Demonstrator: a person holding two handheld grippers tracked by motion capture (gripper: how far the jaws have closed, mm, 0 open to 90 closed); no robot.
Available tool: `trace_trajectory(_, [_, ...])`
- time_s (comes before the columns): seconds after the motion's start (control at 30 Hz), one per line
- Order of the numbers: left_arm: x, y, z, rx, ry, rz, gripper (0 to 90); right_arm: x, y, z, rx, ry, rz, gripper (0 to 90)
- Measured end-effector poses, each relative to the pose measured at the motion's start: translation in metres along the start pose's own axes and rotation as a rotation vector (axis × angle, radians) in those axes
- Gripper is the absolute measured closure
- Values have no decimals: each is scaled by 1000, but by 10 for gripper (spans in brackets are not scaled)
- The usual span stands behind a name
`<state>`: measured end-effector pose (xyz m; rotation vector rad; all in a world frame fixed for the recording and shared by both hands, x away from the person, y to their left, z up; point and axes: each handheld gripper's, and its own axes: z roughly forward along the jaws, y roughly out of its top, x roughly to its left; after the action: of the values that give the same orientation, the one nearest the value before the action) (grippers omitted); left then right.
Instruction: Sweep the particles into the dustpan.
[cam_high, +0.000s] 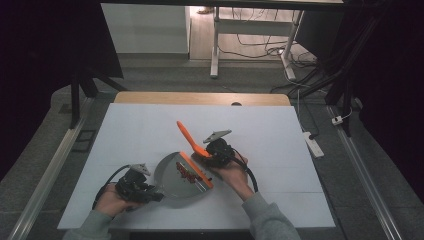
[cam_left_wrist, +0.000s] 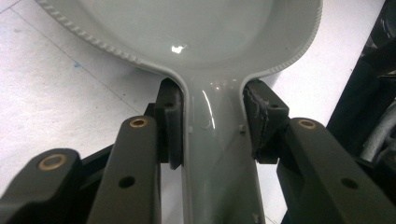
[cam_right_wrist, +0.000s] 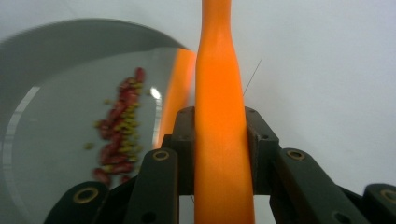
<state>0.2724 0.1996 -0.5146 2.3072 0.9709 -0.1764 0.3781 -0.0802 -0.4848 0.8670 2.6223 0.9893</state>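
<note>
White board covers the table (cam_high: 150, 130), with a dim floor and desk legs beyond its far edge. Near the front edge, left of centre, the left gripper (cam_high: 150, 194) has its jaws clamped on the handle (cam_left_wrist: 219, 154) of a grey pan (cam_high: 172, 176), one pad on each side of the neck. Red and yellowish bits (cam_high: 186, 172) lie in the pan, bunched against the orange blade (cam_high: 196, 169) of a scraper. To the right, the right gripper (cam_high: 212, 156) is closed tight round the scraper's orange handle (cam_right_wrist: 219, 140), which slants up toward the far edge. To my eye this looks like sweeping the bits together: keep the pan steady, the blade flat on its floor, and push slowly so nothing spills over the rim.
</note>
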Motion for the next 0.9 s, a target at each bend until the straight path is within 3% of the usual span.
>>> trace_trajectory(0.13, [0, 0, 0, 1, 0, 0, 618, 8, 0, 1, -6, 9, -7, 708])
trace_trajectory(0.3, [0, 0, 0, 1, 1, 1, 618, 17, 5, 3, -54, 106, 23, 708])
trace_trajectory(0.47, [0, 0, 0, 0, 1, 0, 619, 26, 12, 2, -66, 132, -13, 708])
trace_trajectory(0.53, [0, 0, 0, 0, 1, 0, 619, 25, 13, 0, -75, 125, -15, 708])
trace_trajectory(0.67, [0, 0, 0, 2, 0, 3, 618, 12, 13, -15, -104, 65, 13, 708])
trace_trajectory(0.8, [0, 0, 0, 3, 0, 2, 619, 1, 9, -19, -103, 60, 39, 708])
trace_trajectory(0.9, [0, 0, 0, 2, 0, 0, 619, -4, 7, -19, -81, 24, 32, 708])
